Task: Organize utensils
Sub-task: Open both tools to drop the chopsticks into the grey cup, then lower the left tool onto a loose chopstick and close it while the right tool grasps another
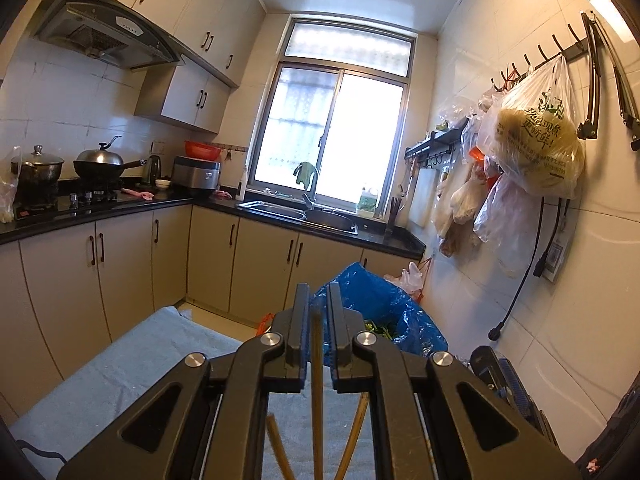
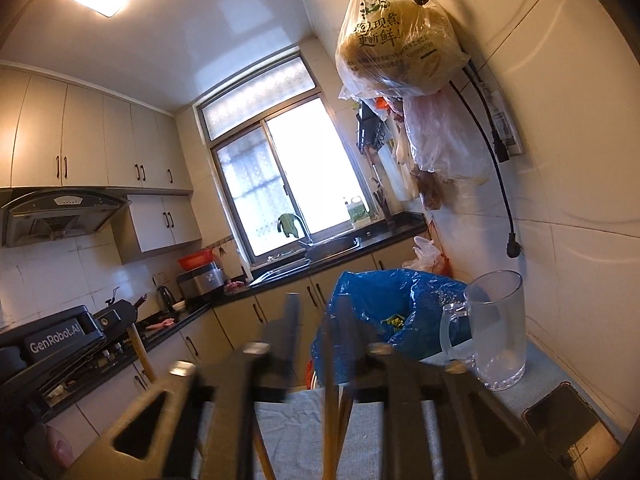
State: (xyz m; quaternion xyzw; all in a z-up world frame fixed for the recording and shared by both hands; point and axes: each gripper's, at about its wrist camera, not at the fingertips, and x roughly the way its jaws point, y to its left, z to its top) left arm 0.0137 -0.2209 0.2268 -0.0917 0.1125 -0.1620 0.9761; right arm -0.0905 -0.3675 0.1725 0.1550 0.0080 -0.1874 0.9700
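My left gripper [image 1: 319, 308] is shut on a wooden chopstick [image 1: 317, 392] that runs upright between its blue pads, lifted above the cloth-covered table [image 1: 132, 364]. Other chopsticks [image 1: 352, 440] lie fanned on the cloth below it. My right gripper [image 2: 316, 320] is blurred and holds a thin chopstick [image 2: 330, 412] between its fingers, with more chopsticks [image 2: 345, 416] beneath. A clear glass mug [image 2: 494, 328] stands upright on the table to the right of my right gripper. The left gripper [image 2: 100, 324] also shows at the left of the right wrist view, holding its chopstick [image 2: 142, 350].
A bin lined with a blue bag [image 1: 384, 304] stands just beyond the table's far edge. A dark phone [image 2: 568, 424] lies on the table at the right. Plastic bags [image 1: 536, 136] hang on the right wall. Kitchen counters [image 1: 120, 208] and a sink [image 1: 304, 212] run along the back.
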